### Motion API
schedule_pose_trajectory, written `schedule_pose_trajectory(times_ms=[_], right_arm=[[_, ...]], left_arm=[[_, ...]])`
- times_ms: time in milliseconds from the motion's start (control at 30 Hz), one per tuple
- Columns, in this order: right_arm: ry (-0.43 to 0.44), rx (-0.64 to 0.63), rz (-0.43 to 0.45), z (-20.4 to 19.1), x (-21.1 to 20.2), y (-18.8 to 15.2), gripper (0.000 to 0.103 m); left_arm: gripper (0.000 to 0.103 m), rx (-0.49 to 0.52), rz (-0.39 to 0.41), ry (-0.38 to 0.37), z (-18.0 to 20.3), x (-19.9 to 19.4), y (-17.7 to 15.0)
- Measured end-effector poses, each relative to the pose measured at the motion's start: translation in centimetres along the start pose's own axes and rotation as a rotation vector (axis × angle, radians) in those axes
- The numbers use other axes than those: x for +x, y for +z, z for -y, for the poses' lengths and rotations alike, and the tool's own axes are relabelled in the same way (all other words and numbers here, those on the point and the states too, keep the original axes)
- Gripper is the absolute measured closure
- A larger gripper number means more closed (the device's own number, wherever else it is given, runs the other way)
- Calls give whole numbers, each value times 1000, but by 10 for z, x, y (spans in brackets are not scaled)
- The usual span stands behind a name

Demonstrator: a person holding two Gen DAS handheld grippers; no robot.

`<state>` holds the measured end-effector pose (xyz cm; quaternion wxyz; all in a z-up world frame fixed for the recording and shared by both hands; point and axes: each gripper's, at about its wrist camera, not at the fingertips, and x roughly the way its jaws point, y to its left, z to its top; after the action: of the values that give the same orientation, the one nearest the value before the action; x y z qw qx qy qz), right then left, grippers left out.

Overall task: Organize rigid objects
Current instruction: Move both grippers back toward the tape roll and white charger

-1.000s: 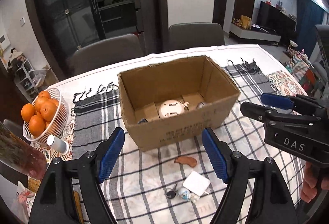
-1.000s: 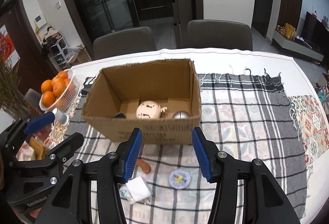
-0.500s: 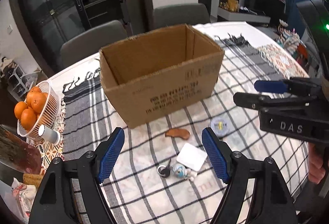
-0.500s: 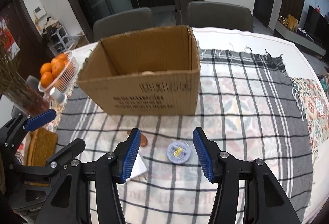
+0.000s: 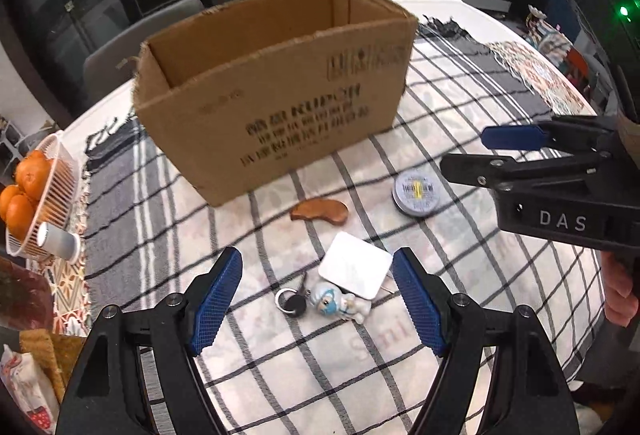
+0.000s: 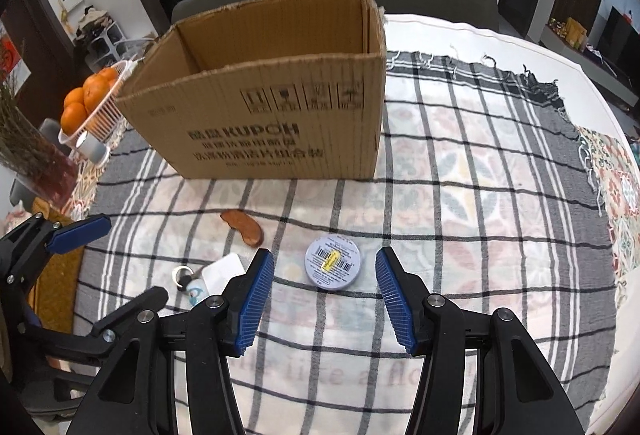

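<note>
Above the checked tablecloth (image 6: 460, 163), both grippers gape empty: left gripper (image 5: 318, 305) over a figurine keychain (image 5: 338, 302), right gripper (image 6: 325, 297) over a round tin (image 6: 333, 262).

On the checked cloth (image 6: 460, 163) sit one cardboard box (image 6: 280, 115), one round tin (image 6: 333, 267), one brown wooden piece (image 6: 244, 228), one white square card (image 5: 355, 270), one figurine keychain (image 5: 336, 303), plus one basket of oranges (image 5: 44, 191).

Table (image 6: 460, 31) — checked cloth (image 6: 460, 171) over it
</note>
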<state>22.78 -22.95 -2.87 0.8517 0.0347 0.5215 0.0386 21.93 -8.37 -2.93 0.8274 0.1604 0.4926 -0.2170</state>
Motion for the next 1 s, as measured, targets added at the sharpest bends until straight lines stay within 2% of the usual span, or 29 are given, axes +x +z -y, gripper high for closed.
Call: schedule_pose_trajectory(times_ms=[333, 467, 633, 1000], right_arm=[[11, -42, -2, 3, 23, -12, 48], [14, -70, 7, 3, 32, -18, 41], [-2, -106, 18, 4, 42, -24, 41], [16, -96, 4, 9, 69, -25, 41]], left_arm=[[26, 63, -15, -36, 15, 24, -12], [26, 96, -19, -47, 21, 34, -17], [26, 115, -32, -62, 22, 51, -19], [26, 125, -38, -108, 22, 73, -17]])
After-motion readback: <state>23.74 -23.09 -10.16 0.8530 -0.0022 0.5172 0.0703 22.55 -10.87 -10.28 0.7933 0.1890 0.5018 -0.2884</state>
